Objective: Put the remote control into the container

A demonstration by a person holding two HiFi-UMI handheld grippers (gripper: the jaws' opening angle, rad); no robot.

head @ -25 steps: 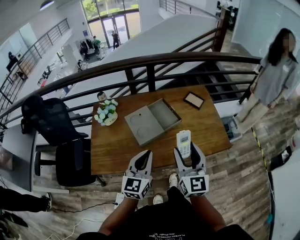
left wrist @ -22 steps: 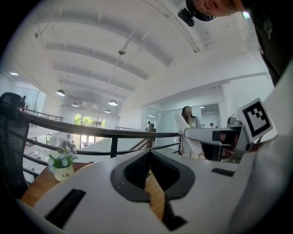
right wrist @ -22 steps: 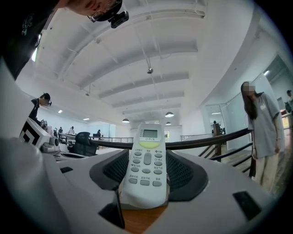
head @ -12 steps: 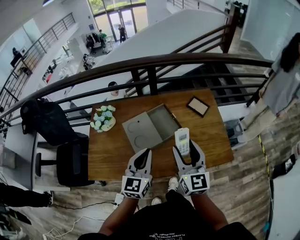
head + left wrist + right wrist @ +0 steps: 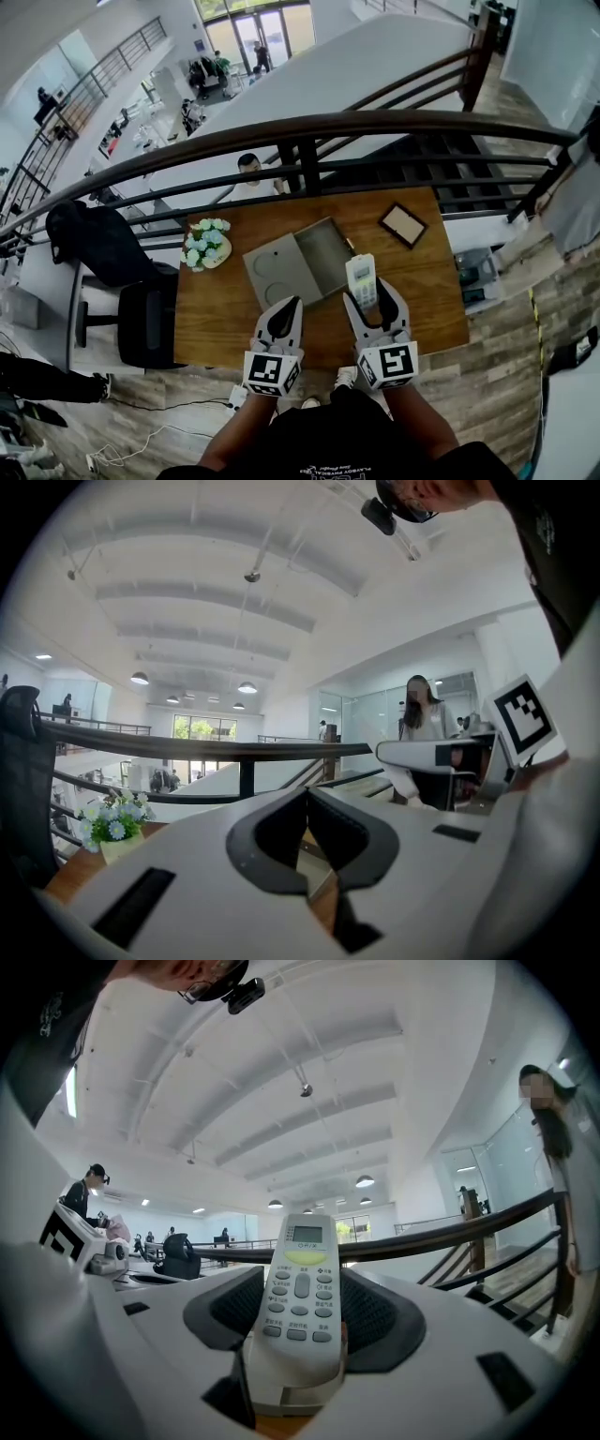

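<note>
In the head view, the right gripper [image 5: 372, 296] holds the remote [image 5: 362, 279] over the table [image 5: 427, 295], just beside the open, empty container [image 5: 326, 251]. In the left gripper view, the left gripper [image 5: 307, 803] has its jaws together on nothing. In the right gripper view, the jaws clamp the remote's sides; placing it in the container and letting go are yet to be done.

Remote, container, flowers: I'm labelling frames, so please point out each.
Remote [image 5: 298, 1288]: right gripper view, its keypad.
Container [image 5: 326, 255]: head view, its bare floor.
Flowers [image 5: 204, 240]: head view, the blooms.

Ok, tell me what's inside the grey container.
The container shows only bare grey floor inside; the remote control, in the right hand-held gripper, may cover its right corner.
</note>
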